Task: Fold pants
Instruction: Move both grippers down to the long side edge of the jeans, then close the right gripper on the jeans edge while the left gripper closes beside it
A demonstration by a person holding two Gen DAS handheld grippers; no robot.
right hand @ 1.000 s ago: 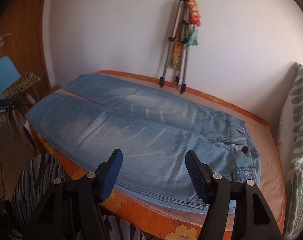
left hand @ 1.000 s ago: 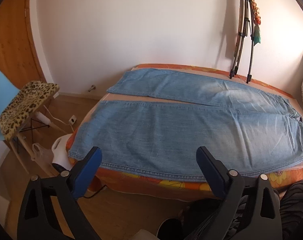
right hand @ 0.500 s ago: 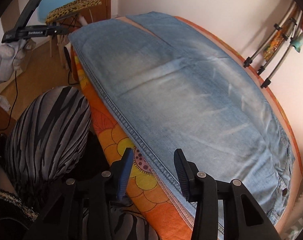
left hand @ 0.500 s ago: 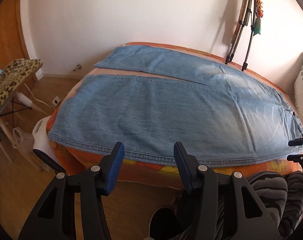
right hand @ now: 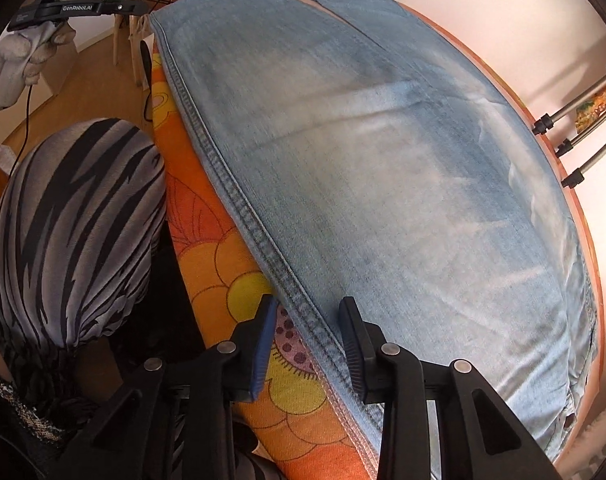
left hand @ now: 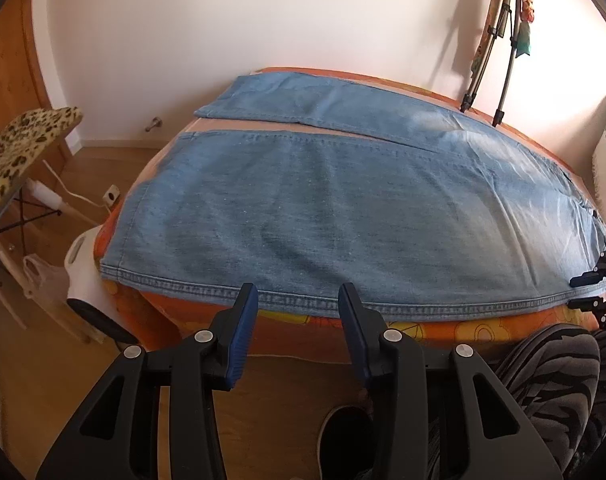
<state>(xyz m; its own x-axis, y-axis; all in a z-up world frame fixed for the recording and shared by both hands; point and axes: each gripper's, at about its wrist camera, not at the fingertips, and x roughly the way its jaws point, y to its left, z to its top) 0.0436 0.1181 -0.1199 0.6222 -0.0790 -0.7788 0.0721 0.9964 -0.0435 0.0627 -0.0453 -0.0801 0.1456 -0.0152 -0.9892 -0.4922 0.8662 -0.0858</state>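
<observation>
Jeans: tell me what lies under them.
The jeans lie flat on a bed with an orange flowered cover, which shows along the near edge and in the peach strip between the legs. What the cover looks like beneath the denim is hidden.

Bright daylight from the right blows out the wall [left hand: 575,60] (fisheye edges bend, corners vignette black).

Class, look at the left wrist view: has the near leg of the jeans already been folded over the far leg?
No. The jeans lie flat on the bed, both legs apart with a strip of cover showing between them.
</observation>
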